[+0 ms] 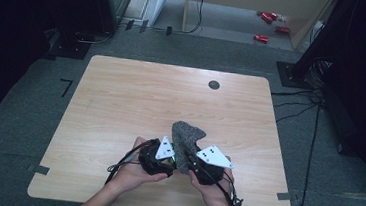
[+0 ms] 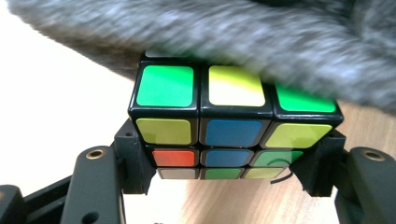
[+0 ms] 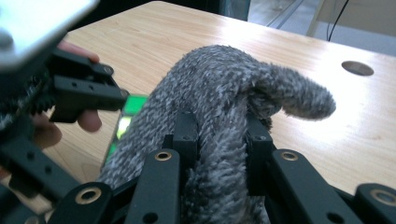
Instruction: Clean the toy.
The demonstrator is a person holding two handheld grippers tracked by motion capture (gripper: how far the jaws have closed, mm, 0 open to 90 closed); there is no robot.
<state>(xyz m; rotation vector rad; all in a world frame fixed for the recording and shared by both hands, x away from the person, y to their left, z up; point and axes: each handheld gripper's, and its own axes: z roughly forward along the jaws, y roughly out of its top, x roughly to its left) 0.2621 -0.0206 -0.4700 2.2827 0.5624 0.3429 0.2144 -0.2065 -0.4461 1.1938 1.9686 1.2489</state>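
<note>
A scrambled puzzle cube [image 2: 229, 126] with green, yellow, blue and red stickers sits clamped between the jaws of my left gripper [image 2: 229, 163]. A fuzzy grey cloth [image 3: 219, 116] is pinched in my right gripper [image 3: 219, 140] and drapes over the top of the cube [image 3: 123, 121]. In the high view both grippers meet near the table's front edge, the left gripper [image 1: 158, 158] beside the right gripper [image 1: 200, 167], with the grey cloth [image 1: 186, 136] standing up between them.
The wooden table [image 1: 136, 94] has a round cable hole [image 1: 214, 84] at its far right. Black cables [image 1: 120, 165] trail from the grippers. Red objects [image 1: 268, 20] lie on the floor beyond the table.
</note>
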